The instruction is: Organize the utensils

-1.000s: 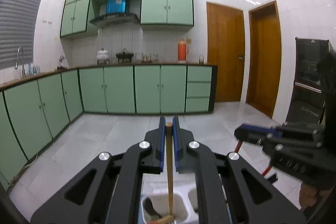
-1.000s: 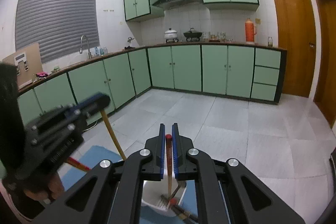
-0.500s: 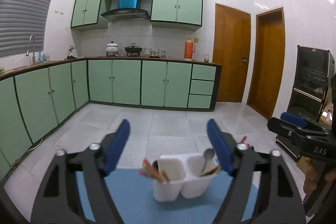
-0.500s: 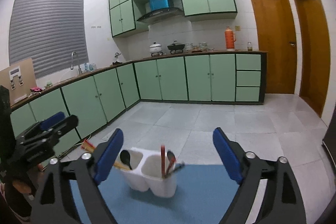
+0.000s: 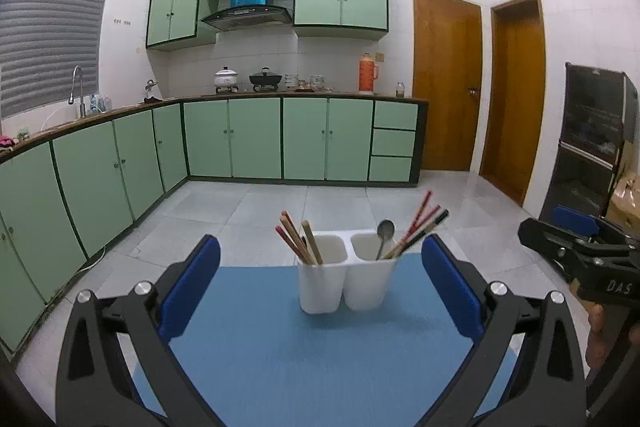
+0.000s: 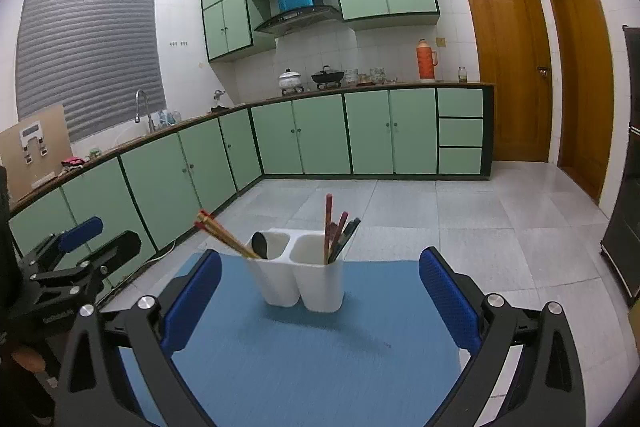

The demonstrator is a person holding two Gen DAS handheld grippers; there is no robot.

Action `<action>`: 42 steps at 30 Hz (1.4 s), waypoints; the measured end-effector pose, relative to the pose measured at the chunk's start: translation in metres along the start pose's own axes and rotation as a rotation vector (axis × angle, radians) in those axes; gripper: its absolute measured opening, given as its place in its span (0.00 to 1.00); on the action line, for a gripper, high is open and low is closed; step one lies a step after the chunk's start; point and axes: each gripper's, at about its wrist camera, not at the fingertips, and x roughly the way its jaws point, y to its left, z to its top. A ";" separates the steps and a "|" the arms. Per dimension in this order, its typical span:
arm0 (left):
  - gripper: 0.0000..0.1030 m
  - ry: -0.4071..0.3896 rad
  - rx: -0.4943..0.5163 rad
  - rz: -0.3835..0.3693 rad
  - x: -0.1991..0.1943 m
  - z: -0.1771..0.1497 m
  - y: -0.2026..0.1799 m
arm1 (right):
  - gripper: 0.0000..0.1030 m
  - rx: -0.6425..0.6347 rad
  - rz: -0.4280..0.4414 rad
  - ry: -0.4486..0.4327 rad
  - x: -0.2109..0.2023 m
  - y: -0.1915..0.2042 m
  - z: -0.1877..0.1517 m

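Observation:
A white two-compartment utensil holder [image 5: 346,277] [image 6: 302,277] stands on a blue mat [image 5: 320,355] [image 6: 320,355]. In the left wrist view its left cup holds wooden and red chopsticks [image 5: 298,237]; its right cup holds a spoon [image 5: 385,231] and more chopsticks [image 5: 420,227]. My left gripper [image 5: 320,281] is open and empty, drawn back from the holder. My right gripper [image 6: 320,283] is open and empty, also short of the holder. Each gripper shows at the other view's edge: the right one [image 5: 580,259], the left one [image 6: 72,259].
The mat's far edge borders a grey tiled floor [image 5: 280,211]. Green kitchen cabinets [image 5: 256,143] run along the back and left. Two wooden doors [image 5: 446,83] stand at the right, with a dark cabinet [image 5: 592,143] beside them.
Both grippers were shut on a chopstick over the holder one second ago. Both opened, left the chopsticks in the cups, and pulled back.

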 end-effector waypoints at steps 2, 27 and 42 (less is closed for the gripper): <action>0.95 -0.004 -0.001 -0.011 -0.010 0.001 -0.003 | 0.94 -0.011 -0.004 -0.004 -0.008 0.006 -0.002; 0.95 -0.016 0.005 -0.010 -0.053 -0.001 -0.010 | 0.94 -0.053 0.031 -0.033 -0.046 0.026 -0.003; 0.95 -0.005 -0.002 -0.001 -0.054 -0.005 -0.007 | 0.94 -0.063 0.034 -0.026 -0.045 0.029 -0.005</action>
